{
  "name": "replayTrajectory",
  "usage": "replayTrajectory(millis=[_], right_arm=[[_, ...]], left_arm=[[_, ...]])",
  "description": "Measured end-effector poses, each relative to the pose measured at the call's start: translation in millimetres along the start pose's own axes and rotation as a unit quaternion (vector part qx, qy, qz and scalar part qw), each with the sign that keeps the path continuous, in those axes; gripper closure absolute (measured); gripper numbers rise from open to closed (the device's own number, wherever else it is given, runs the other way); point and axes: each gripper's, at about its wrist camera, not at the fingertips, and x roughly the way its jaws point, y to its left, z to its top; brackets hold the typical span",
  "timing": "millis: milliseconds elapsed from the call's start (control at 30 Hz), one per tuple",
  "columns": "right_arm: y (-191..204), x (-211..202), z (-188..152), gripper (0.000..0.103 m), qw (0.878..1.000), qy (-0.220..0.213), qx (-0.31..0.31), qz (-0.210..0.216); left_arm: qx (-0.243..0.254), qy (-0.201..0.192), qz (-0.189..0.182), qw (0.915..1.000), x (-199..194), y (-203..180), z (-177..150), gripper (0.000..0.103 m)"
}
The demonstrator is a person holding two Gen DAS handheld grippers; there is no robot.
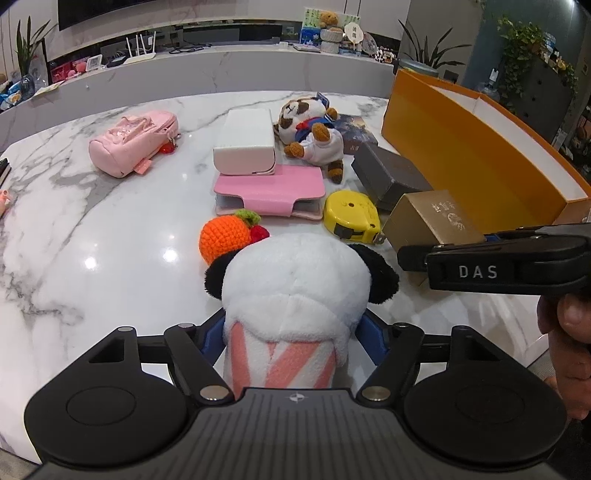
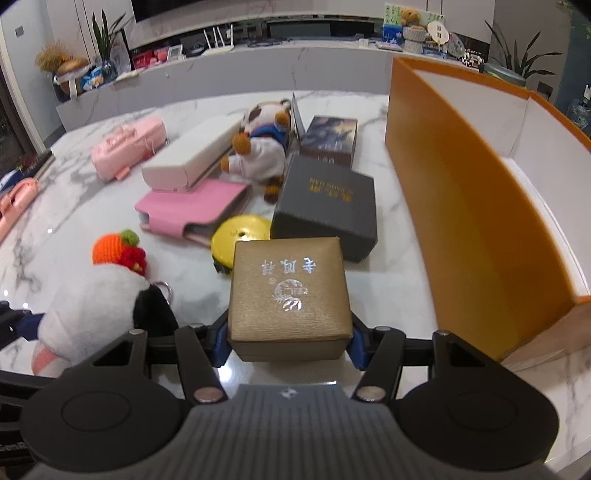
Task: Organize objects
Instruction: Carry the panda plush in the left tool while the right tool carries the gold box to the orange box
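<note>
The left gripper (image 1: 291, 332) pinches a plush panda (image 1: 295, 291) between its blue pads. Just beside it, the right gripper (image 2: 290, 341) clamps a gold box (image 2: 288, 295), with the orange bin (image 2: 480, 206) to its right.

premises read as a home living area. a white marble-veined table (image 1: 92, 236) sits before a long low marble-look ledge (image 1: 221, 66) under a dark wall-mounted screen (image 1: 96, 11). on the ledge: a white router (image 1: 142, 50) with antennas, a teddy bear (image 1: 330, 20) among keepsakes, and potted plants (image 1: 26, 48). a trailing plant (image 1: 524, 55) hangs at right. toys and pouches lie on the table.
</note>
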Motion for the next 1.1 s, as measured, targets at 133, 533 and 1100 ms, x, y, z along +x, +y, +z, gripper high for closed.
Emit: replayTrajectory(millis=[133,533,1100], right_arm=[[1,-9,1,0.042,1.000,-0.008,-0.006,0.002],[1,-43,16,0.042,0.999,-0.031,-0.018,0.021],[-63,-123,57,0.042,0.995,-0.093,-0.011,-0.017]], left_arm=[[0.000,-0.022,-0.008,0.9997,-10,1,1,0.021],[-0.017,-0.036,-0.025,0.9989,-40,3,13,0.022],[0.052,-0.087,-0.079,0.9917,-51,-74,91,0.022]])
